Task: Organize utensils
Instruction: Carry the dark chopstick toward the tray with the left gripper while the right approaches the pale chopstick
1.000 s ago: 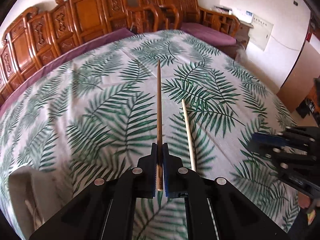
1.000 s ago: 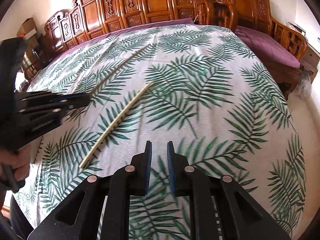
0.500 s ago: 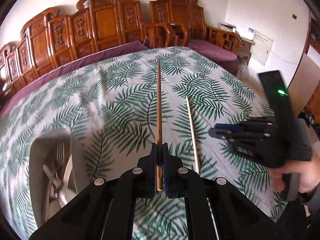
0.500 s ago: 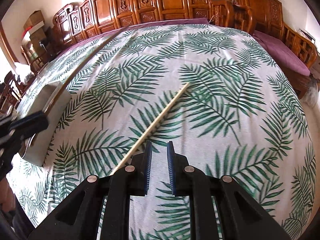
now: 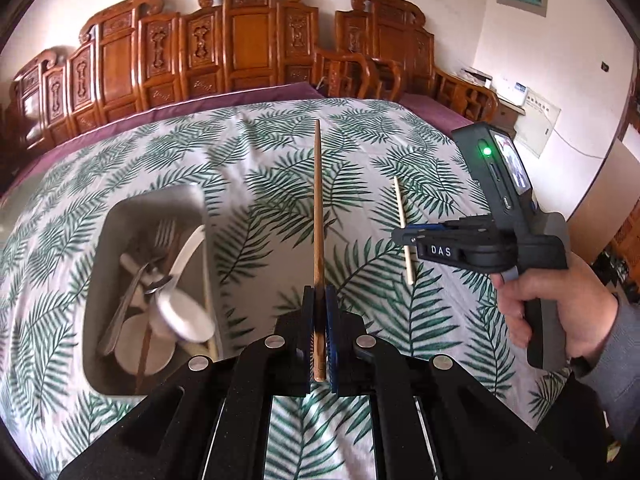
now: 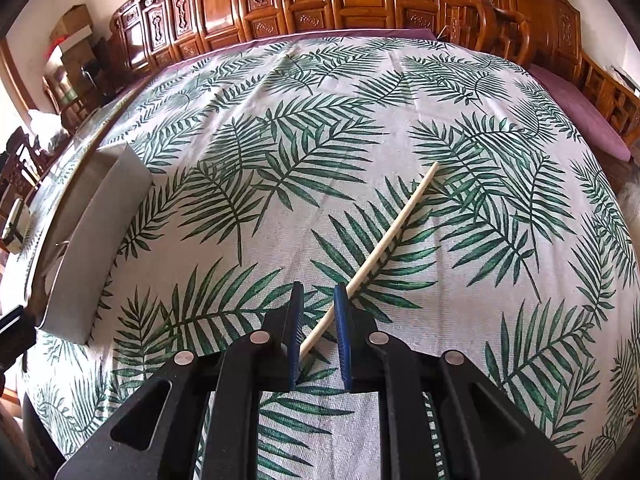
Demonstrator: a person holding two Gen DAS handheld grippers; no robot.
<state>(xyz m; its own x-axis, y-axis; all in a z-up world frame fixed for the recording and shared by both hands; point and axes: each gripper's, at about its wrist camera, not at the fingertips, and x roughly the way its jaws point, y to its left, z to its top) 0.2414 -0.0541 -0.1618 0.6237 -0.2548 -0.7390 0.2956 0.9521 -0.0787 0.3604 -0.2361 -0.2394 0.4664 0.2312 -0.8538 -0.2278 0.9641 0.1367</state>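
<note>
Leaf-print cloth (image 6: 460,240) covers the table. Left gripper (image 5: 319,320) is clamped on a dark chopstick (image 5: 318,208), beside the tray (image 5: 120,216) of utensils. Right gripper (image 6: 318,328) jaws stand apart, straddling a pale chopstick (image 6: 384,240) lying on the cloth.

Tray (image 5: 120,216) contents blurred w/ motion: forks, spoon (image 5: 180,316), rest unclear. Pale chopstick (image 6: 384,240) near end hidden behind right claw (image 6: 318,332) pad. Tray interior hidden in right view. Sleeve (image 5: 616,364) cut off at edge.

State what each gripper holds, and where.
Left gripper clamps the dark chopstick near its thick end. Right gripper holds nothing; the pale chopstick lies between its open jaws.
</note>
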